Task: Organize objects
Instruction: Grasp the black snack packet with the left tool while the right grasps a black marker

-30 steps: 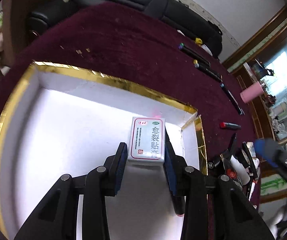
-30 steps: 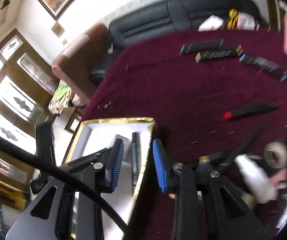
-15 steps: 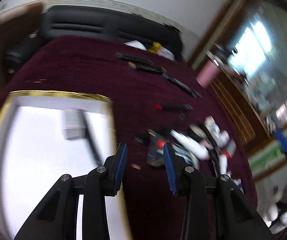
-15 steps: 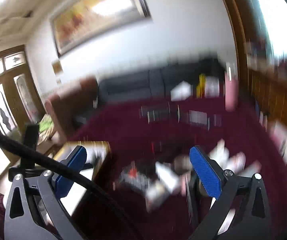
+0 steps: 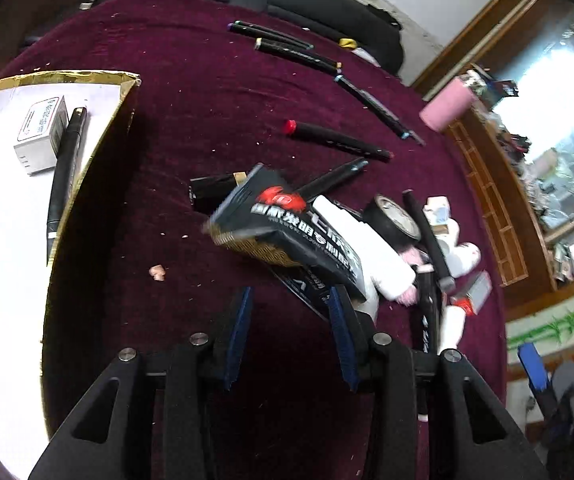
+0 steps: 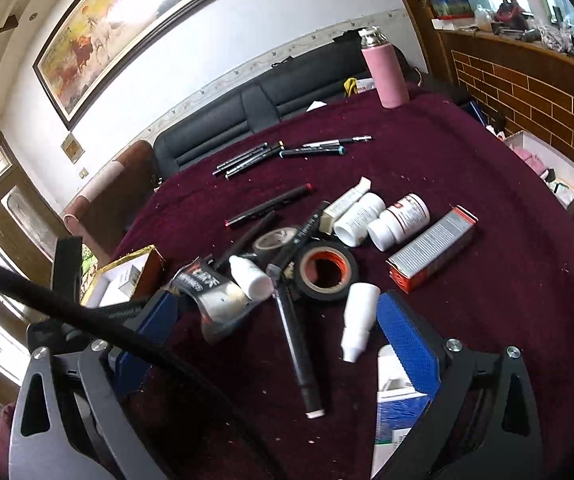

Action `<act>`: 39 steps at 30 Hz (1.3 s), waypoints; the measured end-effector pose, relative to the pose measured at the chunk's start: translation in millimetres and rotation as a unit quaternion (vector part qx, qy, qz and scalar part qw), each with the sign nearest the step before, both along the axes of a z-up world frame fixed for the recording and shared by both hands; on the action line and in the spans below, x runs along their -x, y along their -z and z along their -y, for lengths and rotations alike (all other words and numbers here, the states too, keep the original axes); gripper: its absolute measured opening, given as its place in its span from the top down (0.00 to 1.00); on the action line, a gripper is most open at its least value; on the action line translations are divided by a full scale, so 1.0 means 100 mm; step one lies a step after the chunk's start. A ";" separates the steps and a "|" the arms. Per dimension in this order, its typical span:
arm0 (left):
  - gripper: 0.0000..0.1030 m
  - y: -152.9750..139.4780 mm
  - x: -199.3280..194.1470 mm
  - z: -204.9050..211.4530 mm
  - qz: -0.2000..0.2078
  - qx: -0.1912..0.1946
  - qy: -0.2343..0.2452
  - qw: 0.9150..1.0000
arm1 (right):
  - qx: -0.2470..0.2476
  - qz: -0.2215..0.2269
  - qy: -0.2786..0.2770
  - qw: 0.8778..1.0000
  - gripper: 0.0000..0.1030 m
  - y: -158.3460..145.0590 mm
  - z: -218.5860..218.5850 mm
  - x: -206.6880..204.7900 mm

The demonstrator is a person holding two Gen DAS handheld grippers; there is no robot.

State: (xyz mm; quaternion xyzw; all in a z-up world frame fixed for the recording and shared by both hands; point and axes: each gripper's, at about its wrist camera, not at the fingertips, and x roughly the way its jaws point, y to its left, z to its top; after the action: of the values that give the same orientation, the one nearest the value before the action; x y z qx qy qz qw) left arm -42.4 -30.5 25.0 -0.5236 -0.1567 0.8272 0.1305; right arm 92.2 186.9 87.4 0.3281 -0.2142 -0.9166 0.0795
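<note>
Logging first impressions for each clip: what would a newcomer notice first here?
The jumbled heap of bottles, pens and a black tape roll mid-table on the maroon cloth. At the left sits a gold-edged white box holding a small carton and a pen.

The black pouch (image 5: 287, 228) is motion-blurred, its print unreadable. It covers part of the black markers (image 5: 215, 192) beneath. The gold-rimmed box (image 5: 87, 168) runs off the left edge.
</note>
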 end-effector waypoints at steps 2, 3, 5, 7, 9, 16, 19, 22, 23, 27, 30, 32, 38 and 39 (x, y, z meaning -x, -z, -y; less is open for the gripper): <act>0.67 0.04 0.05 -0.09 0.008 0.002 -0.012 1.000 | 0.005 0.002 -0.003 1.000 0.01 0.05 -0.04 0.00; 0.67 0.07 0.06 -0.12 0.011 -0.002 -0.017 1.000 | 0.006 0.003 -0.005 1.000 0.01 0.07 -0.05 0.00; 0.67 0.11 0.11 -0.18 0.013 0.001 -0.031 0.999 | 0.009 0.005 -0.009 1.000 0.01 0.10 -0.07 0.00; 0.67 0.15 0.17 -0.21 0.019 0.004 -0.034 0.999 | 0.009 0.009 -0.014 1.000 0.01 0.14 -0.06 0.01; 0.67 0.13 0.20 -0.23 0.013 0.010 -0.037 0.999 | 0.008 0.012 -0.018 1.000 0.01 0.18 -0.04 0.01; 0.47 -0.09 0.13 -0.19 -0.037 -0.062 -0.007 0.997 | 0.012 0.015 -0.023 1.000 0.01 0.24 -0.05 0.06; 0.46 -0.08 0.20 -0.24 -0.033 -0.060 -0.003 0.998 | 0.014 0.020 -0.023 0.999 0.01 0.28 -0.04 0.09; 0.45 -0.01 0.28 -0.36 -0.020 -0.040 -0.002 0.999 | 0.013 0.026 -0.024 0.999 0.01 0.31 -0.03 0.11; 0.44 0.01 0.29 -0.38 -0.022 -0.039 -0.001 0.999 | 0.012 0.028 -0.025 0.999 0.01 0.32 -0.02 0.11; 0.44 0.01 0.40 -0.48 -0.013 -0.039 -0.014 0.999 | 0.008 0.030 -0.025 0.999 0.01 0.32 -0.02 0.10; 0.44 0.03 0.46 -0.54 -0.009 -0.047 -0.018 0.999 | 0.011 0.032 -0.020 0.999 0.01 0.33 -0.05 0.11; 0.44 0.04 0.51 -0.61 -0.009 -0.042 -0.021 0.999 | 0.013 0.036 -0.017 0.999 0.01 0.35 -0.05 0.12; 0.62 0.02 0.48 -0.74 -0.024 -0.057 0.058 0.996 | 0.007 0.047 -0.027 0.998 0.01 0.36 -0.01 0.14; 0.64 -0.01 0.45 -0.69 -0.028 -0.067 0.069 0.995 | 0.002 0.047 -0.028 0.998 0.01 0.35 -0.01 0.14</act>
State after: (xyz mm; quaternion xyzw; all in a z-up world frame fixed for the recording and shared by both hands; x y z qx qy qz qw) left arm -87.2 38.9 25.8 -0.4997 -0.1711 0.8183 0.2265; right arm 78.2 187.6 52.6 0.3768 -0.2105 -0.8969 0.0961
